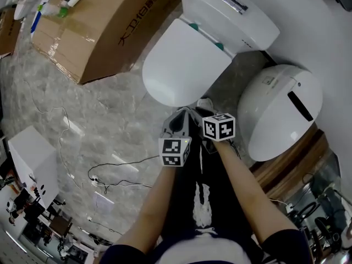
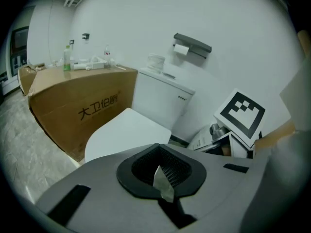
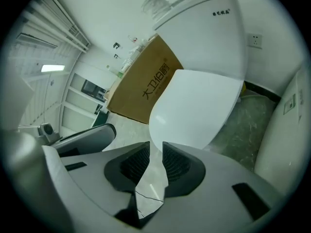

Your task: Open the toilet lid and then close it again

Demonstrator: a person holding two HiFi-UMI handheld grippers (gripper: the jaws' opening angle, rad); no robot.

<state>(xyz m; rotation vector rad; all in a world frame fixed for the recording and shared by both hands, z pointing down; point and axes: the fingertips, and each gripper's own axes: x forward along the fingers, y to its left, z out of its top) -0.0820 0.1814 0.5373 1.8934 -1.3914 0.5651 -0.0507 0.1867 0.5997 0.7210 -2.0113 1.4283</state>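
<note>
Toilet lid (image 1: 184,65) lies lowered; near its front edge are held left gripper (image 1: 177,119), closed empty, and right gripper (image 1: 202,106), slightly parted, empty.

Two toilets are in view: a tank toilet (image 1: 234,15) with one lid (image 1: 184,65), and a round toilet (image 1: 280,111). Two cardboard boxes sit on the floor (image 1: 110,109): a big box (image 1: 104,29) and a small box (image 1: 6,29). There are two grippers, the left gripper (image 2: 158,157) and the right gripper (image 3: 154,152), each with two jaws. There are two marker cubes, a left cube (image 1: 174,151) and a right cube (image 1: 219,126). There are two forearms, a left forearm (image 1: 148,213) and a right forearm (image 1: 247,197). There is one white cabinet (image 1: 33,158), one cable (image 1: 126,163), one paper holder (image 2: 192,42) with one roll (image 2: 181,49), and one wall socket (image 3: 254,41).
</note>
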